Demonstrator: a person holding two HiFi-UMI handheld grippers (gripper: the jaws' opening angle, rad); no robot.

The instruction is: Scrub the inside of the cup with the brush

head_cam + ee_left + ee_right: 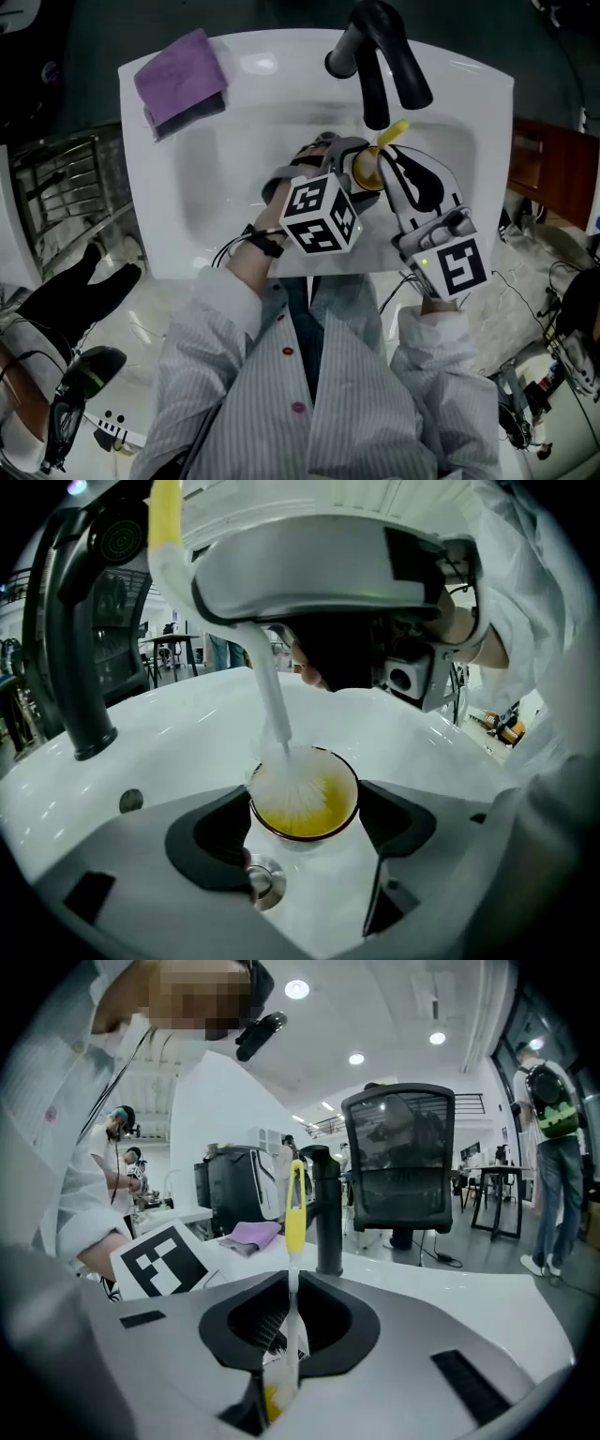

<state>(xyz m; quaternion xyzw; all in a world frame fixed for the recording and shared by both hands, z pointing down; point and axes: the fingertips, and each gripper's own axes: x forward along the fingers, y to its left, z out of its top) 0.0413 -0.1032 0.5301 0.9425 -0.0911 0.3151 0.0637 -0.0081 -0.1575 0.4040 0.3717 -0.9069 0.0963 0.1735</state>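
Scrubbing step in hand. Your left gripper [305,829] fingers are clamping the cup [309,808] over the sink [234,150] basin, below the tap at its back edge. Your right gripper [286,1335] fingers are pinching the brush [293,1204], with its bristles inside the cup. The next move likely calls for sweeping them round the wall while the cup is held steady.

The person wore a pale pinstriped shirt [337,384] with red buttons [287,352] and a black wrist strap [266,243], while the grey, black-padded left claw [302,806] and right claw [286,1340] each bore a white cube [319,216] with black square markers.
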